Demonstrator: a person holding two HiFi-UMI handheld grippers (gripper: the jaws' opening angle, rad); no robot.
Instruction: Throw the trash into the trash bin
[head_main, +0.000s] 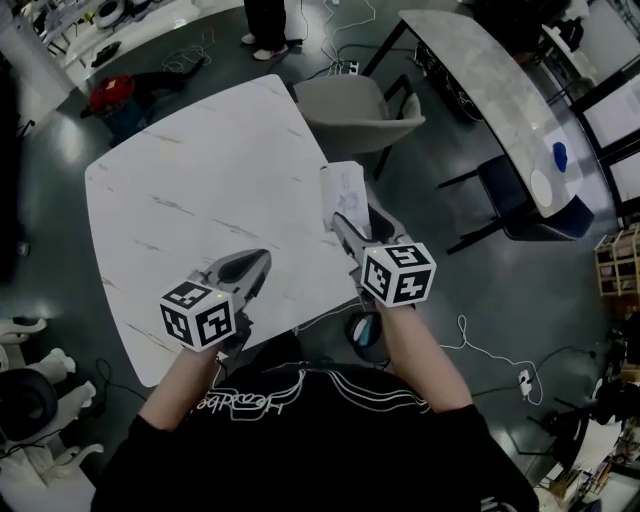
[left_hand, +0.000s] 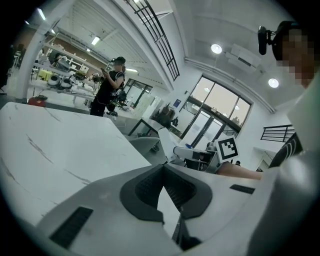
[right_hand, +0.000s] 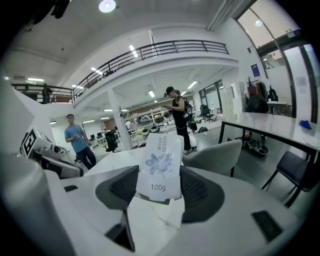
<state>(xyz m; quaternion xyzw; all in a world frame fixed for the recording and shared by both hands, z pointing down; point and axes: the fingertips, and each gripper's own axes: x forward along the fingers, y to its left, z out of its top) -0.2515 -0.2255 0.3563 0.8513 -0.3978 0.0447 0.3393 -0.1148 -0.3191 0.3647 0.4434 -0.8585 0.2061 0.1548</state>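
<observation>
Two grippers show in the head view, one in each of my hands. My left gripper (head_main: 262, 258) sits low over the near corner of the white table (head_main: 190, 190), jaws together, nothing in them. My right gripper (head_main: 340, 222) is at the table's right edge, clamped on the trash: a white packet (head_main: 345, 188) standing up out of its jaws. I see no bin that I can be sure of. A round bluish thing (head_main: 366, 335) on the floor by my right forearm, just off the table edge, may be it. To do this step well, I judge I should hold the squeeze, carry the packet out past the edge, and let go only above the bin's mouth. A grey chair (head_main: 355, 110) stands just beyond the packet. The floor to my right is open but for a white cable (head_main: 478, 345), and a second table (head_main: 480, 90) is well apart.

Left gripper view: my jaw tips meet, and only tabletop shows through the gap behind them. The table spreads away to the left, and the right gripper is off to the right.

Right gripper view: both pads press the packet's sides. It stands upright with its print toward the camera. It looks light and limp, so I judge it could slip. The chair sits ahead and to the right, near.
</observation>
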